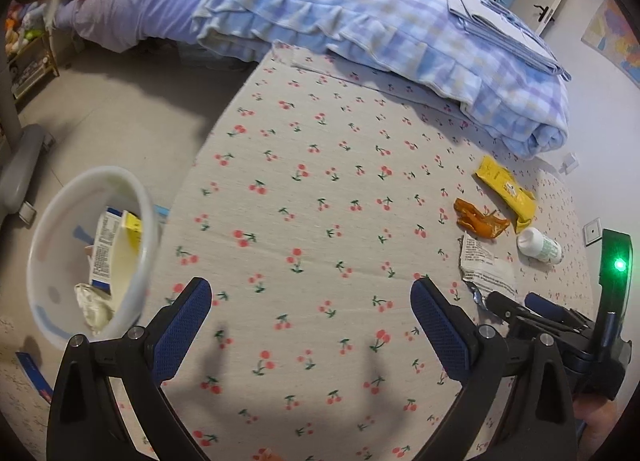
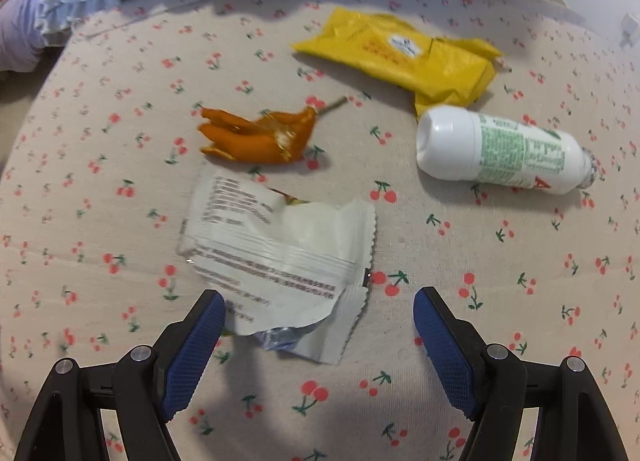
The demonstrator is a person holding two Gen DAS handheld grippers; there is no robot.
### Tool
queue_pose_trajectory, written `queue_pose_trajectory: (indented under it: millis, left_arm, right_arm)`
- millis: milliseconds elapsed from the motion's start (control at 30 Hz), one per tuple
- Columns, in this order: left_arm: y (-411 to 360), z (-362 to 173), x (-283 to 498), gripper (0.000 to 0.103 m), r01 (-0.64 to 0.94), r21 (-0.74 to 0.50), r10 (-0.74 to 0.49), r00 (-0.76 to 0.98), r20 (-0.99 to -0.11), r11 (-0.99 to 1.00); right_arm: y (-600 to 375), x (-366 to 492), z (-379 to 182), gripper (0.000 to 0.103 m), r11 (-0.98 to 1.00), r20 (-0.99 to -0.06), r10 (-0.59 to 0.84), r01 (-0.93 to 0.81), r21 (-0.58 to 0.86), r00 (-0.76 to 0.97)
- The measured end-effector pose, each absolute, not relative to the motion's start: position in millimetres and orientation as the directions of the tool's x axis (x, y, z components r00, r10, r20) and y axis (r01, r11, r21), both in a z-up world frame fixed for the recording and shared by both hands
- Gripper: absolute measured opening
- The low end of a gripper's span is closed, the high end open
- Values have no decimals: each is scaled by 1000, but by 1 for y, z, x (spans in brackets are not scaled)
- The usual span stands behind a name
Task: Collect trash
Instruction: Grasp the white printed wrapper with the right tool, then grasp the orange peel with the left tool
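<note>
On the cherry-print bed sheet (image 2: 100,221) lie a torn white wrapper (image 2: 280,253), an orange peel (image 2: 256,137), a yellow packet (image 2: 404,53) and a white bottle (image 2: 496,153) on its side. My right gripper (image 2: 318,321) is open, low over the sheet, with the wrapper's near edge between its fingers. My left gripper (image 1: 310,309) is open and empty over bare sheet. A white bin (image 1: 88,253) stands left of it, holding a box and crumpled paper. The same trash shows in the left wrist view: wrapper (image 1: 484,265), peel (image 1: 478,219), packet (image 1: 506,189), bottle (image 1: 540,247). The right gripper (image 1: 516,307) shows there too.
A folded blue checked quilt (image 1: 360,13) lies at the far end of the bed, with folded cloth (image 1: 500,25) on top. The floor (image 1: 112,109) lies to the left, with a chair base and a shelf of toys. A wall runs along the right.
</note>
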State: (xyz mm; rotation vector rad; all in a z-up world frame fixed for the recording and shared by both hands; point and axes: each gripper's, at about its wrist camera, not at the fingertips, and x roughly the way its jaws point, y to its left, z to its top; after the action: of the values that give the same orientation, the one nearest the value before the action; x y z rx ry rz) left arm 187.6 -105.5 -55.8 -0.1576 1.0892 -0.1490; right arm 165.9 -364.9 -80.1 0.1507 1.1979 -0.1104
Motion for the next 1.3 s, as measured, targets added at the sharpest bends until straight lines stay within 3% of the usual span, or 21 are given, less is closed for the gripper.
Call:
queue_pose_trajectory:
  millis: [233, 300, 367, 500, 533, 667, 867, 1300]
  left_arm:
    - [-113, -64, 192, 101, 51, -164, -170, 447, -878, 985]
    - [-111, -66, 192, 101, 50, -157, -162, 446, -880, 986]
    - [-110, -68, 192, 101, 45, -151, -155, 444, -883, 988]
    - [-107, -71, 192, 101, 34, -140, -141, 439, -888, 989]
    - [-107, -72, 192, 101, 33, -137, -138, 437, -889, 990]
    - [-113, -75, 192, 101, 36, -128, -131, 437, -890, 991]
    - [-137, -75, 197, 101, 61, -157, -168, 437, -884, 986]
    - [-245, -82, 220, 100, 104, -276, -292, 454, -841, 956]
  right_arm:
    - [-372, 172, -88, 80, 979, -935, 19, 181, 89, 354]
    - [-371, 171, -87, 74, 980, -932, 10, 180, 81, 364]
    - [-370, 171, -85, 57, 983, -928, 6, 170, 75, 373]
    - [-370, 171, -84, 43, 983, -926, 35, 154, 100, 376]
    - [-371, 172, -83, 35, 983, -925, 41, 151, 105, 377]
    - [-372, 168, -73, 28, 988, -919, 28, 131, 86, 394]
    - [-391, 154, -51, 26, 985, -898, 62, 121, 127, 436]
    - [-483, 106, -32, 26, 936, -880, 37, 292, 196, 473]
